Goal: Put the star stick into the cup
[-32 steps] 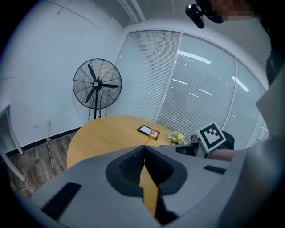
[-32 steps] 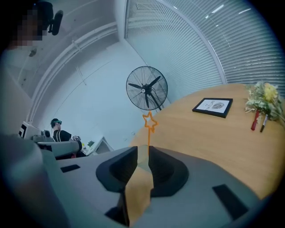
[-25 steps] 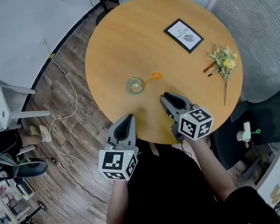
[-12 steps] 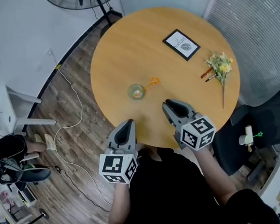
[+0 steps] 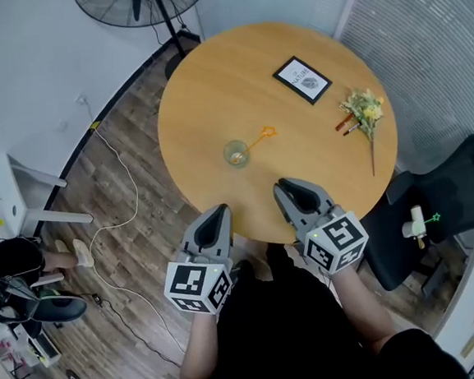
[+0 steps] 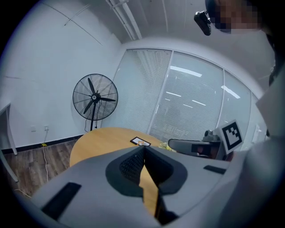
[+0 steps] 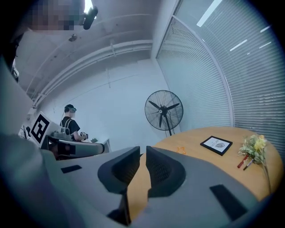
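A small clear cup [image 5: 235,153] stands on the round wooden table [image 5: 203,88], left of its middle. The orange star stick [image 5: 260,135] slants from the cup's rim to its star head on the right; I cannot tell whether its thin end sits inside the cup. In the right gripper view the star stick [image 7: 181,150] is a small orange speck. My left gripper [image 5: 219,215] [image 6: 144,149] is shut and empty at the table's near edge. My right gripper [image 5: 285,187] [image 7: 143,151] is shut and empty over the near rim, below and right of the cup.
A black-framed picture [image 5: 302,79] lies at the far right, with a flower bunch and pens [image 5: 361,114] near the right edge. A floor fan [image 5: 134,4] stands beyond the table, a black chair [image 5: 445,207] to the right, a cable [image 5: 118,195] on the floor. A person [image 7: 70,127] stands far off.
The head view has drawn back, so the table looks smaller and farther. Both grippers stay shut and have slid slightly toward the near edge. Cup and star stick have not moved.
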